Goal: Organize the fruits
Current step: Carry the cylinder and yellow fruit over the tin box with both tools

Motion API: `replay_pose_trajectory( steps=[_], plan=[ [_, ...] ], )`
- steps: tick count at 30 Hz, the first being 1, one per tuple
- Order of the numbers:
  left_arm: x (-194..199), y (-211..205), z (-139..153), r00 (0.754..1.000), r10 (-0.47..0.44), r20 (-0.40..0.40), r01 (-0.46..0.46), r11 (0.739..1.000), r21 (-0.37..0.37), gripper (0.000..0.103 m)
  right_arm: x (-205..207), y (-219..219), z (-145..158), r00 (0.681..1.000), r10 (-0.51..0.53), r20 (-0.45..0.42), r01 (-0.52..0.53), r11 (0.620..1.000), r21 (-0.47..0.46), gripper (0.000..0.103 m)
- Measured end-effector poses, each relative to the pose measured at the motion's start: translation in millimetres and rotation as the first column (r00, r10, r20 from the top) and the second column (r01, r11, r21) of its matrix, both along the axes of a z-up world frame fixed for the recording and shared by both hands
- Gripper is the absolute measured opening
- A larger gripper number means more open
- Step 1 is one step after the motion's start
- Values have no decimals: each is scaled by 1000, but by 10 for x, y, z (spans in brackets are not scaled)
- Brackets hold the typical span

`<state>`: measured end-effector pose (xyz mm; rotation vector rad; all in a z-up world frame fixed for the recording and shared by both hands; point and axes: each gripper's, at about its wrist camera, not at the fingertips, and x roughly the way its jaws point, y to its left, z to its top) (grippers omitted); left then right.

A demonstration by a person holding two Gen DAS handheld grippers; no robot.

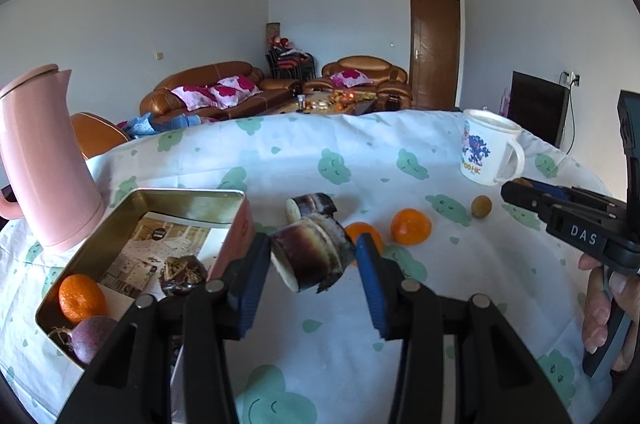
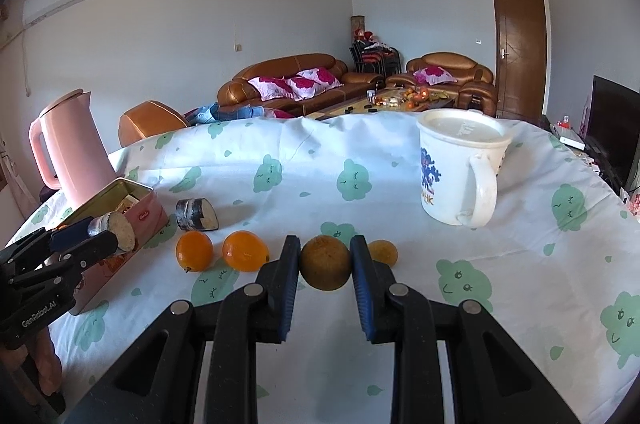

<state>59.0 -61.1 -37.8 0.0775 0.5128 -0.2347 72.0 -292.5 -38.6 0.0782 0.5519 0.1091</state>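
My left gripper (image 1: 312, 260) clamps a sugarcane piece (image 1: 310, 256); the open tin (image 1: 188, 196) lies just left. My right gripper (image 2: 325, 264) clamps a brown fruit (image 2: 325, 263).

Pink kettle (image 2: 74, 148) at table's left; white mug (image 2: 460, 168) right; brown sofa (image 2: 288, 80) behind.

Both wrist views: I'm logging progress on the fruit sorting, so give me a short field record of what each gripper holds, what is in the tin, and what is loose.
left gripper: shut on dark purple sugarcane piece, beside the tin
right gripper: shut on round brown fruit
open pink metal tin: one orange, one purple round fruit, one dark brown item
loose on cloud-print tablecloth: second sugarcane piece, two oranges, small yellowish fruit
other: pink kettle, white printed mug
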Motion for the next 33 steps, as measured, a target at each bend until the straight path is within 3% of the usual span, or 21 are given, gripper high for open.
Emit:
replay_pose_trajectory(
  steps=[16,24,33],
  plan=[
    [-162,37,61,996,23,83,-23,1000,-8,46,-153,23,71,997,-11,78,11,1000,-6,27],
    [-192,71,74,995,35,93,-33,999,-20,45,-245,99,104,993,-2,117,5,1000,-27,27],
    [-224,152,86,996,33,82,-28,998,-61,45,-254,222,98,994,29,104,-26,999,-33,27]
  ],
)
